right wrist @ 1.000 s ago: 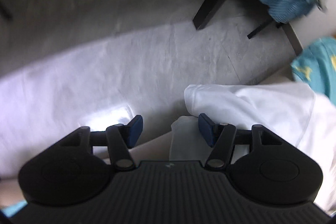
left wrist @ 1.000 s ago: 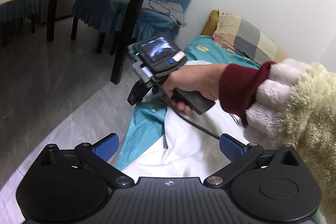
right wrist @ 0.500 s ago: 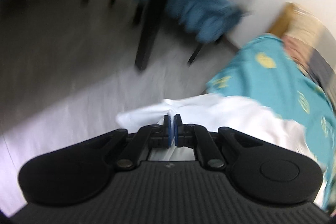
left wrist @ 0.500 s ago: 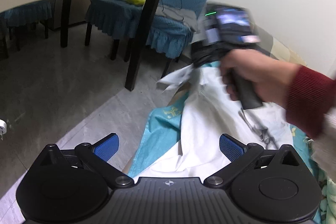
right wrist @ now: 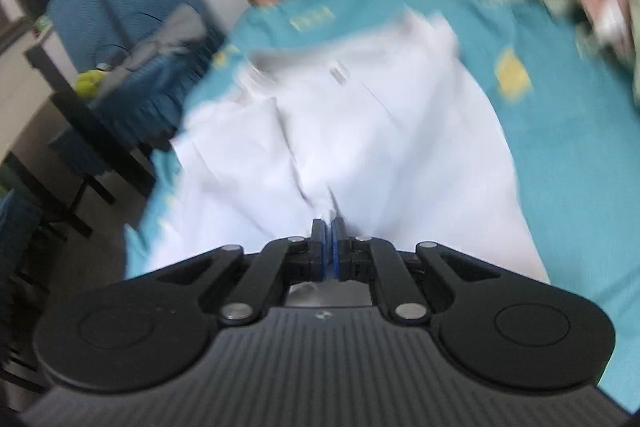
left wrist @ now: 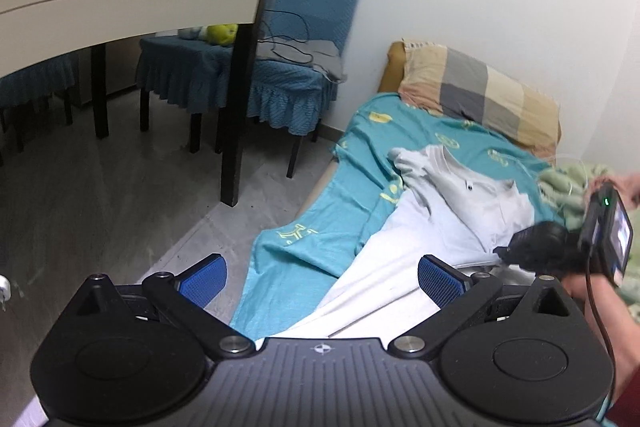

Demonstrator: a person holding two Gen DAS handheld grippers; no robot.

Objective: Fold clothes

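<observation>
Soft, creased white cotton shirt (left wrist: pixel 452 223), collar and small button showing, spread lengthwise over smooth teal patterned bedsheet (left wrist: pixel 320 227). Right gripper (right wrist: pixel 328 227) with ribbed blue pads pressed together, pinching a bunched fold of the shirt. Left gripper (left wrist: pixel 320 277) spread wide, empty, above the shirt's near end.

Left tongs (left wrist: pixel 322 277): black ribbed body, blue pads, silver screws; right tongs (right wrist: pixel 327 241) alike; red sleeve.

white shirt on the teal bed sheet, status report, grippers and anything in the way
Left gripper open, empty, over the shirt's lower part. Right gripper shut on the white cotton shirt, fabric pinched. Shirt spread on the teal sheet. Nothing on top of it.
</observation>
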